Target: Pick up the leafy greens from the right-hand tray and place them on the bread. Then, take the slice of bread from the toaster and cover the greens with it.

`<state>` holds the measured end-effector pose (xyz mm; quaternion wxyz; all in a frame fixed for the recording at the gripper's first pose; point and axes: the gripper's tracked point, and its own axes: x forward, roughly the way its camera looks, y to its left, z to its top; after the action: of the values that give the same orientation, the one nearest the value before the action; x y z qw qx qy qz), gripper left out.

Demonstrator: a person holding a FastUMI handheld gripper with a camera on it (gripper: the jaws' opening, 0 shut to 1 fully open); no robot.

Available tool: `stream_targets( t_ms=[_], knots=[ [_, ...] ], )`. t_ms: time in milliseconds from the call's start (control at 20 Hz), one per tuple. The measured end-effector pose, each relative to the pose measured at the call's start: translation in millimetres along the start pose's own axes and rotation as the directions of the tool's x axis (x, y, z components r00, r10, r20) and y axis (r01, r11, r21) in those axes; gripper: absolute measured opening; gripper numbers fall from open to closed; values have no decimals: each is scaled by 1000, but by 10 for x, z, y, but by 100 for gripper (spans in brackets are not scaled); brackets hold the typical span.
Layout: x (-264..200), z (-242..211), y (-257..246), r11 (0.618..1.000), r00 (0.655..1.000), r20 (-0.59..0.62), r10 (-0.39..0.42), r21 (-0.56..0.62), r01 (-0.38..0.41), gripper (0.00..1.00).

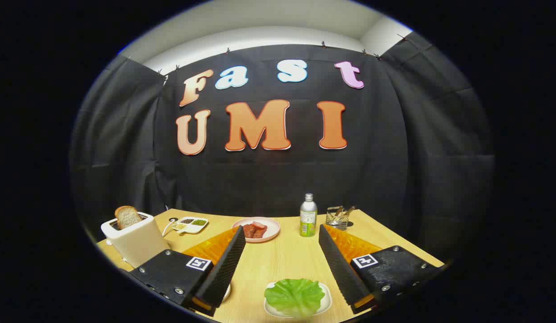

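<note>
Gripper (282, 233) jaws apart over one leafy green (295, 295); one bread slice (127, 216) in toaster (136, 242).

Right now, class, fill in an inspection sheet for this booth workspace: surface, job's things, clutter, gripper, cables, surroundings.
Surface: light wooden table, tidy.
Job's things: green leafy lettuce on a small white tray, between the gripper's fingers; browned bread slice standing upright in the cream toaster.
Clutter: pink plate of reddish meat pieces; white two-part dish of seasonings; green-labelled bottle with silver cap; small wire basket.
Gripper: open, holding nothing, above the table.
Cables: white cord beside the toaster.
Surroundings: black cloth wall, white ceiling above.
</note>
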<state>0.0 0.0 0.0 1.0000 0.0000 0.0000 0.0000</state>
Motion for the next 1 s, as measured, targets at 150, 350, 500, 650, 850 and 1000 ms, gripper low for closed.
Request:
stream_targets(
  t_ms=[150, 350, 500, 650, 850, 1000],
  knots=[
    [25, -32, 98, 1000, 1000, 5, 13, -4, -13, 98],
    [-6, -130, 69, 997, 1000, 2, 24, 71, -24, 98],
    [-46, -250, -23, 994, 1000, -31, 5, 107, -2, 98],
    [-114, -248, -117, 995, 999, -23, -23, 99, 25, 99],
    [-150, -268, -160, 998, 999, -24, -34, 53, 36, 98],
    [-111, -352, -175, 999, 999, -40, -30, 20, 31, 98]
  ],
)
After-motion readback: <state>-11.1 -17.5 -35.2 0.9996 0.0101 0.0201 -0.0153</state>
